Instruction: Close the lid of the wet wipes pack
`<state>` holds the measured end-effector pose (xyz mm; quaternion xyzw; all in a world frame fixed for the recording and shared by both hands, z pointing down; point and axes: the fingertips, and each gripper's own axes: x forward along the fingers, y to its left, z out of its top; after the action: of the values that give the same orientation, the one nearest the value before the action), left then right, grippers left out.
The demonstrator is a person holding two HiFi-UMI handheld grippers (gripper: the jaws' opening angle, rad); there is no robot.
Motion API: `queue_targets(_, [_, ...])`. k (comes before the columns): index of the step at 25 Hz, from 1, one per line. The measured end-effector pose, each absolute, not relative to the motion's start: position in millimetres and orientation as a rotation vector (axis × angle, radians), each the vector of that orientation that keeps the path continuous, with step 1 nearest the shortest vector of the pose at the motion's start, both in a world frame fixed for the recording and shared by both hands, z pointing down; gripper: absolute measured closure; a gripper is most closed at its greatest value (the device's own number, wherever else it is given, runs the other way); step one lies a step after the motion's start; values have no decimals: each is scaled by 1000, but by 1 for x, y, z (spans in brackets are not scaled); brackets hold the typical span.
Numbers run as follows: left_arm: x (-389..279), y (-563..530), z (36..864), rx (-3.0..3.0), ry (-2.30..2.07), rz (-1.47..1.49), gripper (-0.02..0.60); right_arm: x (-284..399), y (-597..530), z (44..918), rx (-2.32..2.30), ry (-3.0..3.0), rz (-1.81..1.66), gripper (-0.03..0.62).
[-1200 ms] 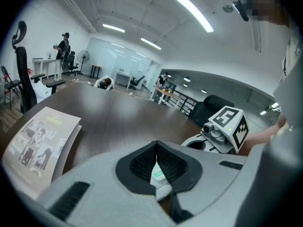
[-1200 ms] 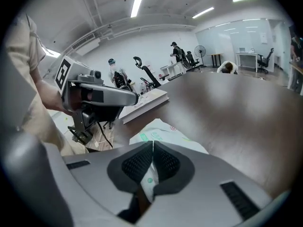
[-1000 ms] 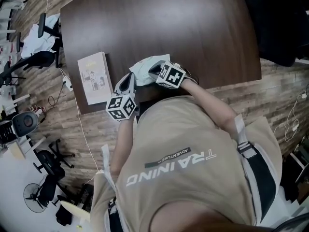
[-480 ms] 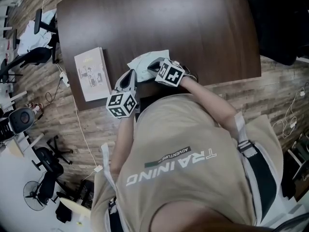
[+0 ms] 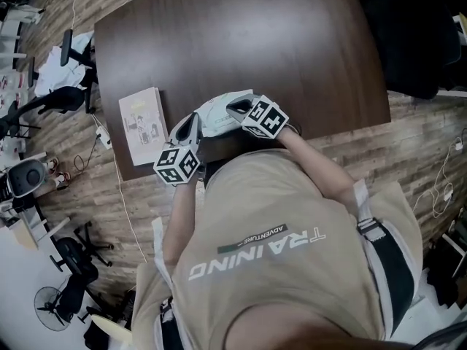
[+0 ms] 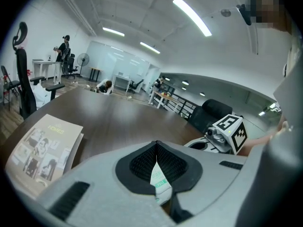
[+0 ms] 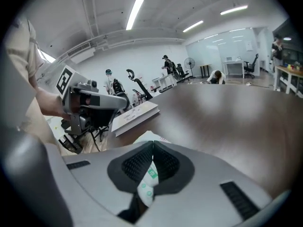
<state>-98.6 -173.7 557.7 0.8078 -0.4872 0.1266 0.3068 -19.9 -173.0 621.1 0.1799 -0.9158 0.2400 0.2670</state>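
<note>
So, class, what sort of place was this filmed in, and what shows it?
Probably an open-plan office or workshop: a big dark wooden table, office chairs standing around, and long ceiling strip lights above glass partitions.

One wet wipes pack (image 5: 217, 117), one booklet (image 5: 143, 125), one table (image 5: 255, 42), two claws (left claw (image 5: 192, 124), right claw (image 5: 238, 108))

Table (image 5: 241, 42): dark brown wood.
Floor (image 5: 408, 133): wood-look planks around the table.
Office chairs (image 5: 71, 248): black, left of the table.
Strip lights (image 6: 191, 16): above the table.
Glass partition (image 6: 118, 63): beyond the table's far end.
</note>
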Motion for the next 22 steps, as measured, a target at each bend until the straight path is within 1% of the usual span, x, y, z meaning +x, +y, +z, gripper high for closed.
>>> queue_targets(5, [-104, -201, 530, 2224, -1306, 308, 577, 3, -203, 576, 686, -2563, 583, 580])
queue_targets(13, [-94, -211, 441, 2475, -1306, 279, 577, 33, -232, 469, 978, -2726, 419, 580])
queue_targets(17, [-89, -220, 412, 2576, -1306, 267, 577, 40, -243, 439, 1082, -2765, 361, 580])
queue_targets(22, [-89, -234, 381, 2626, -1322, 172, 577, 43, -244, 409, 1120, -2783, 234, 580])
